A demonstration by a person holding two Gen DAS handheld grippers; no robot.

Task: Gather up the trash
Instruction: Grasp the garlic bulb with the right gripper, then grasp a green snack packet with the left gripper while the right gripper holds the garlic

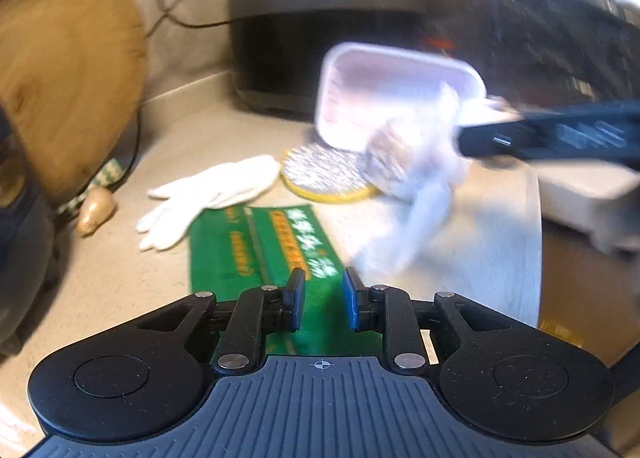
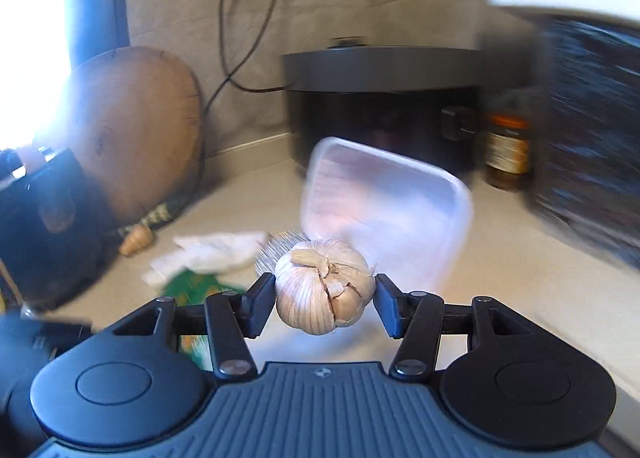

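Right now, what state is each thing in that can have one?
Right gripper: shut on the garlic bulb, held off the counter.
Left gripper: fingers slightly apart, holding nothing.
Plastic tray: tilted up on edge, empty.
White glove: lying flat on the counter.
Green packet: lying flat.
Cooker: lid closed.
Jar: upright, capped.

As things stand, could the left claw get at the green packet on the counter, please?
Probably yes: the left claw is empty, slightly open, and sits right over the green packet. The right claw, holding the garlic, is off to the side.
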